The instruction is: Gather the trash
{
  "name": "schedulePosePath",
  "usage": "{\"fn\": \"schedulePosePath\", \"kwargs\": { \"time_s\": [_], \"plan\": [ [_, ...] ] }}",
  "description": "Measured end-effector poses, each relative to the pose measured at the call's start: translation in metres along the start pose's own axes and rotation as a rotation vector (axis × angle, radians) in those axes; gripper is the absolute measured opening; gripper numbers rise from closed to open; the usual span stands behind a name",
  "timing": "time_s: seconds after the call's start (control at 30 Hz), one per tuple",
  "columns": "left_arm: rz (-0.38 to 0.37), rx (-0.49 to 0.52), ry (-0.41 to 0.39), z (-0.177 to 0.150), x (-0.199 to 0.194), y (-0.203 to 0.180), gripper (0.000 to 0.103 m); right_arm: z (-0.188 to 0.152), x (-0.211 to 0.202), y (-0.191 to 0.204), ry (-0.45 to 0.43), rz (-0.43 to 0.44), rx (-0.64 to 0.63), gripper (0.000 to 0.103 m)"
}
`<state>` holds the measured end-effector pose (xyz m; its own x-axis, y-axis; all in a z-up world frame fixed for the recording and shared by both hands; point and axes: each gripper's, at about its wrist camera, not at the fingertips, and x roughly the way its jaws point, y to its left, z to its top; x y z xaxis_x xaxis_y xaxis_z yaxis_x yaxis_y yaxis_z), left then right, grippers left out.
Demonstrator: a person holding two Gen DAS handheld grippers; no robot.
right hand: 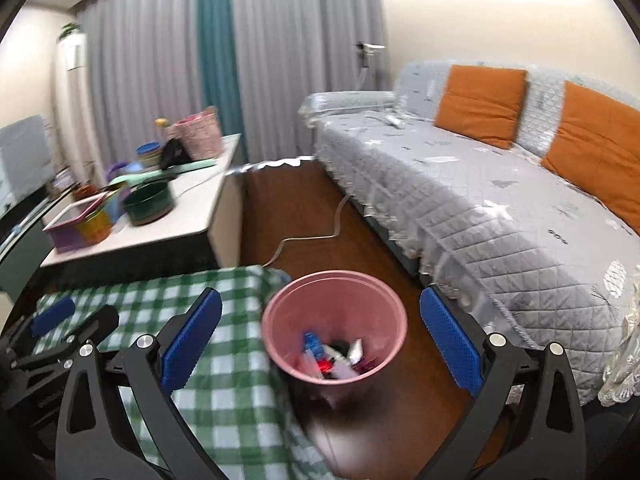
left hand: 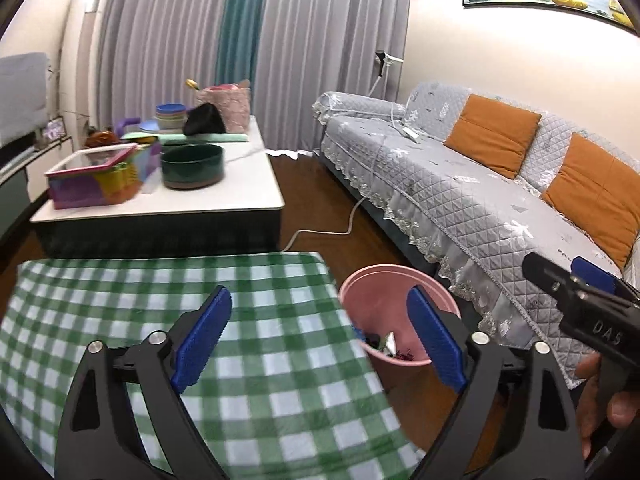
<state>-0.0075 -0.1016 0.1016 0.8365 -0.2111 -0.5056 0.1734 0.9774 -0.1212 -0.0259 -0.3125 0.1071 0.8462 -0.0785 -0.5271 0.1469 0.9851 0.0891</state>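
The left gripper (left hand: 320, 336) has its two blue pads spread wide apart, and nothing is between them. It hangs over a table with a green and white checked cloth (left hand: 160, 320). The right gripper (right hand: 320, 340) is wide open too, and it holds nothing. A hand (left hand: 600, 392) holds the right gripper at the edge of the left view.

Just past the right gripper stands a pink trash bin (right hand: 334, 320) on the brown wood floor (right hand: 312, 208). It sits right beside the corner of the checked cloth. Down in the bin lies the trash (right hand: 332, 356): small wrappers in blue, red, white and black. I cannot tell what each piece is.

A white cord (right hand: 316, 236) snakes over the floor behind the bin. Farther back is a low white coffee table (left hand: 224, 200) with a dark green round pot (left hand: 193, 166), a box of many colors (left hand: 96, 178) and a stack of bowls (left hand: 171, 116). On the right is a long sofa under a gray quilted cover (left hand: 440, 184), with two orange cushions (left hand: 492, 134). Gray curtains (left hand: 168, 48) hang at the back.
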Motion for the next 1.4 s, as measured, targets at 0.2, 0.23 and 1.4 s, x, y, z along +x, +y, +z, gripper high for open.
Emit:
{"fn": "schedulePosePath", "kwargs": {
  "time_s": [0.2, 0.23, 1.4],
  "plan": [
    [0.078, -0.02, -0.003, -0.017, -0.037, 0.03, 0.088, -0.022, -0.022, 0.026, -0.015, 0.05, -0.03, 0.098],
    [0.089, -0.024, -0.002, -0.019, -0.041, 0.033, 0.088, -0.027, -0.025, 0.03, -0.015, 0.059, -0.029, 0.098],
    [0.188, -0.097, 0.125, -0.084, -0.025, 0.075, 0.088, -0.077, 0.015, 0.058, 0.085, 0.013, -0.105, 0.098]
  ]
}}
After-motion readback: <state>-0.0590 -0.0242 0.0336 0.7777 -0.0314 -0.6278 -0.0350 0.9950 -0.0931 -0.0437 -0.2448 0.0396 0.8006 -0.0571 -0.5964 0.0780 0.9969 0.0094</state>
